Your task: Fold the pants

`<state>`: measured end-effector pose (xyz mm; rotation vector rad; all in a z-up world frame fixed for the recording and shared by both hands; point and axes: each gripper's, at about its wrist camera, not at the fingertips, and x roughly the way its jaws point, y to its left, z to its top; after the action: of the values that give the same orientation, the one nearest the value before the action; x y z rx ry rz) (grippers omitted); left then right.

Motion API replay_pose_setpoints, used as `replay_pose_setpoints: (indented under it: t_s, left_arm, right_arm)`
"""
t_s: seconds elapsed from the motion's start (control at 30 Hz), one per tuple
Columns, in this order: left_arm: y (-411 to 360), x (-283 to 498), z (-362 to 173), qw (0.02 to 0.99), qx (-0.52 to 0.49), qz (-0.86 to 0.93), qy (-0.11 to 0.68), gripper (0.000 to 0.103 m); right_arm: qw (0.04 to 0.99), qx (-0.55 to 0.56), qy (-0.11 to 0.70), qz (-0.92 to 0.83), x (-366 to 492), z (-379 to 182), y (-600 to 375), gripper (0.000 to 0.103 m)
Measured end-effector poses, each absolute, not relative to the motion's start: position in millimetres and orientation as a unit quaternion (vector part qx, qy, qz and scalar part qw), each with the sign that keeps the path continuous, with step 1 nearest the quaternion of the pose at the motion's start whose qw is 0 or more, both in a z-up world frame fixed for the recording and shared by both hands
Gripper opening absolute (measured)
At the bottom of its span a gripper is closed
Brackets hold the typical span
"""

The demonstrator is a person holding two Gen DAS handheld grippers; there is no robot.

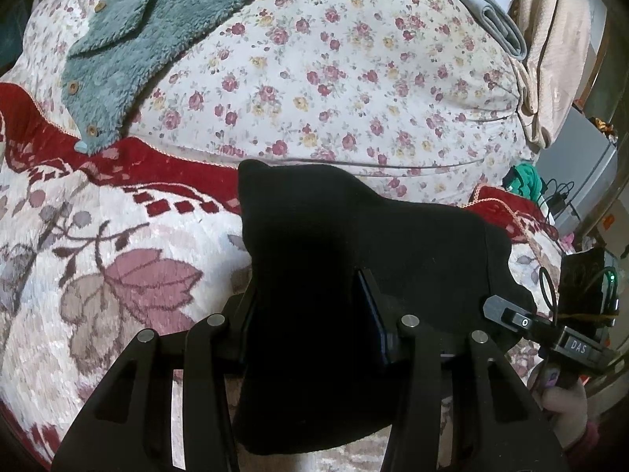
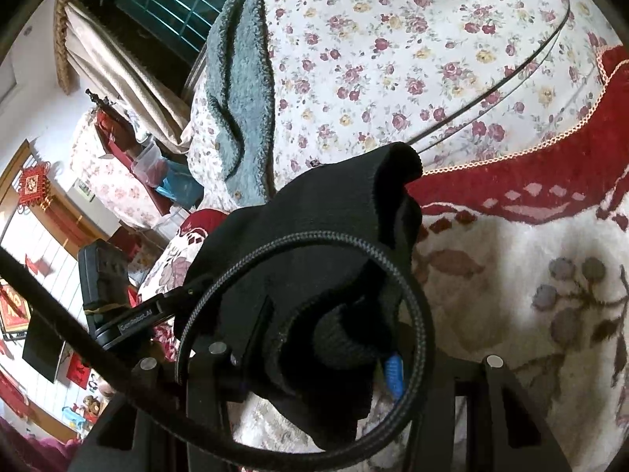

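The black pants [image 1: 354,244] hang bunched between both grippers, lifted above the bed. In the left wrist view my left gripper [image 1: 310,314] is shut on a thick fold of the pants; the cloth hides its fingertips. The other gripper's body [image 1: 566,338] shows at the right edge, held by a hand. In the right wrist view my right gripper [image 2: 326,338] is shut on the ribbed edge of the pants [image 2: 338,220], with a blue finger pad [image 2: 393,373] peeking out. A braided black cable [image 2: 306,244] loops in front of it.
A cream and red patterned blanket [image 1: 98,259] covers the near bed. Behind it lies a floral quilt [image 1: 334,78] with a teal fleece garment [image 1: 157,27] on it. A folded grey cloth [image 1: 495,19] and beige curtain [image 1: 558,47] are at the right.
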<state>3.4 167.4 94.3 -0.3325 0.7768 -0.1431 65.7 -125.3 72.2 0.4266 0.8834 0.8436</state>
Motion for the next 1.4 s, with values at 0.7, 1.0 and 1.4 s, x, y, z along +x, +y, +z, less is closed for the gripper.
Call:
replay_pose_setpoints:
  t_s: [0.7, 1.0, 1.4]
  left_arm:
    - [162.2, 72.4, 39.5, 0.891, -0.119, -0.012, 0.438, 0.05]
    - [164.2, 64.5, 37.7, 0.892, -0.114, 0.022, 0.436, 0.072]
    - [142.2, 18.0, 75.3, 0.921, -0.062, 0.048, 0.382, 0.072]
  right_arm:
    - [0.825, 0.125, 0.472, 0.285, 124.3, 25.6, -99.8, 0.059]
    - [0.843, 0.085, 0.461, 0.264, 111.5, 41.8, -105.3, 0.064]
    - [0.867, 0.08, 0.419, 0.257, 71.1, 81.2, -108.8, 0.064]
